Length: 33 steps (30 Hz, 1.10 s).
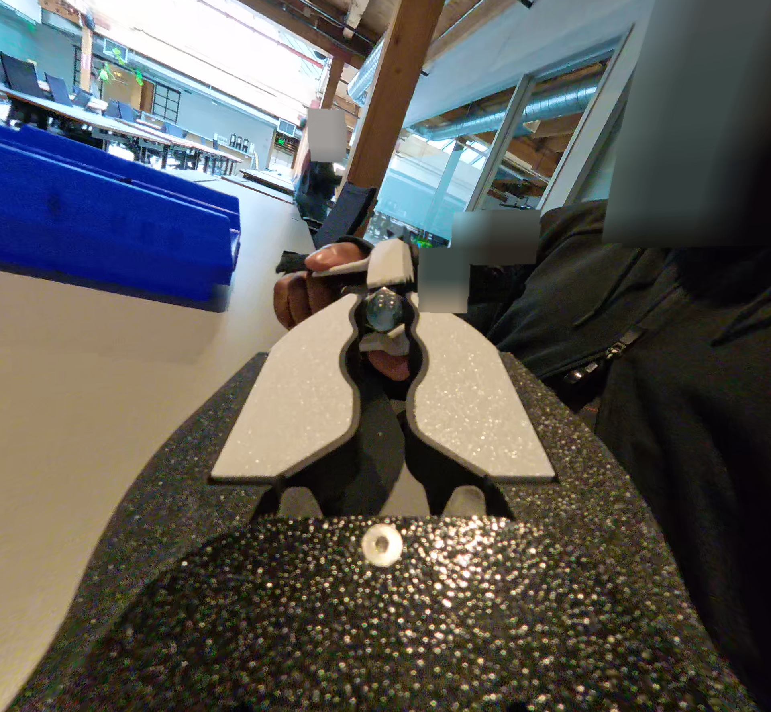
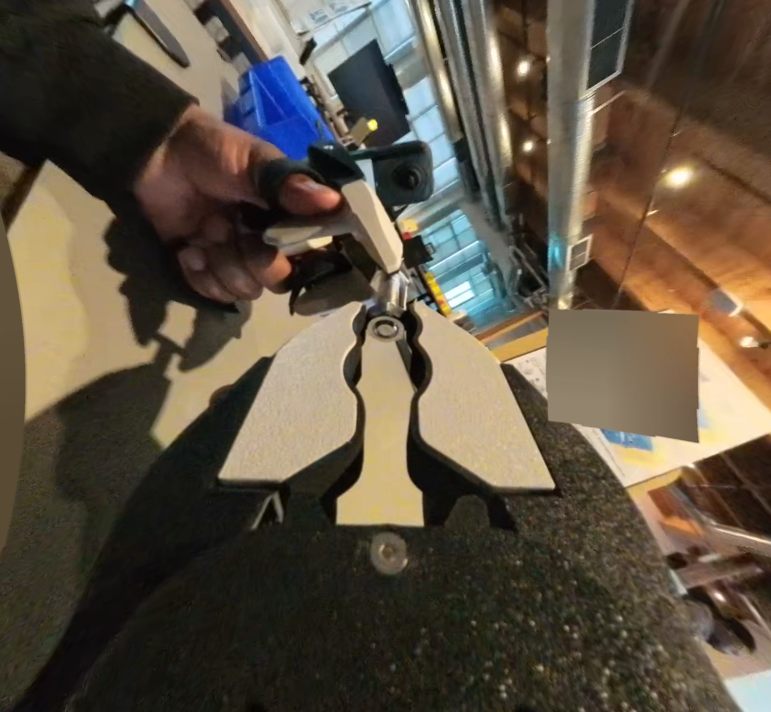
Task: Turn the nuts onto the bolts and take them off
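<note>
The blue bin (image 1: 104,224) runs off the left edge; the bolt's (image 2: 390,295) threads are blurred.

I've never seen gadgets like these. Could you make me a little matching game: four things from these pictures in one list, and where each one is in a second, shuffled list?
Things:
1. bolt
2. nut
3. blue bin
4. wooden post

Places:
A. stands on the pale table
B. pinched in the right gripper
C. rises to the ceiling in the background
D. pinched in the left gripper

Pairs: 1-D, 2-B, 3-A, 4-C
</note>
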Tool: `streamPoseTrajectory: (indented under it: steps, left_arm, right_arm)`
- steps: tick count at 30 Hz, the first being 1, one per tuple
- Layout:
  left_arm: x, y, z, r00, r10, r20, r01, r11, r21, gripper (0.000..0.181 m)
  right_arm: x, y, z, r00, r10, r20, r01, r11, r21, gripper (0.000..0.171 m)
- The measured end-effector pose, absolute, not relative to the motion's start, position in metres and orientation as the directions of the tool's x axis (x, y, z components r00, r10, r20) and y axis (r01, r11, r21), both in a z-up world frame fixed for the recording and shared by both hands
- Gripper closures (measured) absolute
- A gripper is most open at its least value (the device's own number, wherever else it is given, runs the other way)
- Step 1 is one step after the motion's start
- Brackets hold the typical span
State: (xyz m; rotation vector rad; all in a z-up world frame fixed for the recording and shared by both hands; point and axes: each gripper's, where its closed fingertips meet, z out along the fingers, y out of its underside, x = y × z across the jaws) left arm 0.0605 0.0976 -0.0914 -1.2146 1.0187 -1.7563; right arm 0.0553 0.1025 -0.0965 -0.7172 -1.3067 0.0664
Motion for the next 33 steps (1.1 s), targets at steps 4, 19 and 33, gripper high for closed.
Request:
streamPoseTrajectory:
  steps: [4,19,33]
  left_arm:
    - [0.057,0.097,-0.087,-0.221,-0.936,0.274,0.180,-0.315,-0.932,0.164]
    - [0.058,0.092,-0.080,-0.154,-0.980,0.125,0.193,-0.154,-0.969,0.164]
    - [0.049,0.100,-0.074,-0.199,-0.952,0.231,0.255,-0.279,-0.926,0.164]
  right_arm:
    - [0.057,0.093,-0.079,0.359,0.589,0.724,0.177,0.719,-0.672,0.138]
    - [0.054,0.096,-0.087,0.120,0.975,0.187,-0.045,0.194,-0.980,0.152]
    - [0.054,0.098,-0.081,0.337,0.761,0.555,0.069,0.568,-0.820,0.136]
